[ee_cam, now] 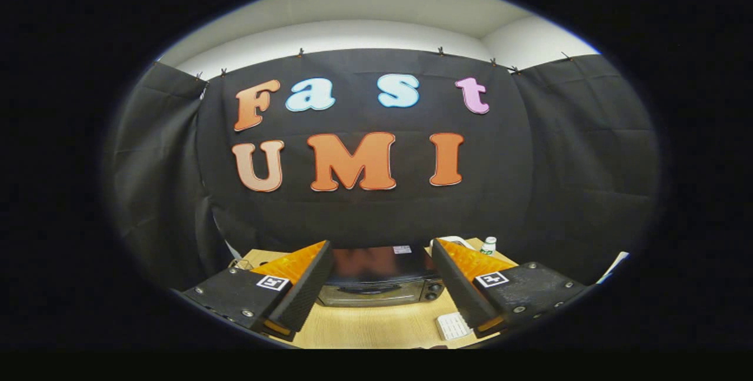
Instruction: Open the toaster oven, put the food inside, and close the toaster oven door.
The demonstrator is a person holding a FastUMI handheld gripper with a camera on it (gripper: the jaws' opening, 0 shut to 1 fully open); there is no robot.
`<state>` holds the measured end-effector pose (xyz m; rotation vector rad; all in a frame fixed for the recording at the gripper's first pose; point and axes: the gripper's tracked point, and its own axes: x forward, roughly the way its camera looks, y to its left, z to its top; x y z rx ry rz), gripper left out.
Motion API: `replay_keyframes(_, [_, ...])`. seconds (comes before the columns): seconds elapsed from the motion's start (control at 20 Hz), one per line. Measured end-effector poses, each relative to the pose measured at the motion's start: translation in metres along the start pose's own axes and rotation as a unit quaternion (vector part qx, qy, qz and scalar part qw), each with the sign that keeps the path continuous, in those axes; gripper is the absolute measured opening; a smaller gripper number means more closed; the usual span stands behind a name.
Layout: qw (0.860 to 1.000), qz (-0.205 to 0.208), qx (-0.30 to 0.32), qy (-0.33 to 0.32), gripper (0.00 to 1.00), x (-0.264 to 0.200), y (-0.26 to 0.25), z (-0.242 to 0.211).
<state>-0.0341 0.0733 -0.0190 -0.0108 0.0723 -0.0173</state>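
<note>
A dark toaster oven point(379, 278) stands on the wooden table point(376, 325), beyond my fingers and framed between them. Its glass door looks closed, with two knobs point(432, 291) at its right side. My gripper point(381, 278) is raised well above the table and stands open, with nothing between the fingers. The left finger point(309, 287) and right finger point(456, 287) are spread wide apart. A small white ridged item point(453, 326) lies on the table by the right finger; I cannot tell what it is.
A small bottle with a green cap point(487, 245) and a white object point(456, 241) stand behind the right finger near the back of the table. Black cloth walls close in the table behind and at both sides.
</note>
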Motion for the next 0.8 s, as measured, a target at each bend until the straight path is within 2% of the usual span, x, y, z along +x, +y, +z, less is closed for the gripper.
replay_keyframes(0.35, [1.0,0.009,0.002,-0.008,0.99,0.006,0.018,-0.01])
replay_keyframes(0.8, [0.999,-0.018,-0.008,-0.04,0.99,0.001,0.026,-0.004])
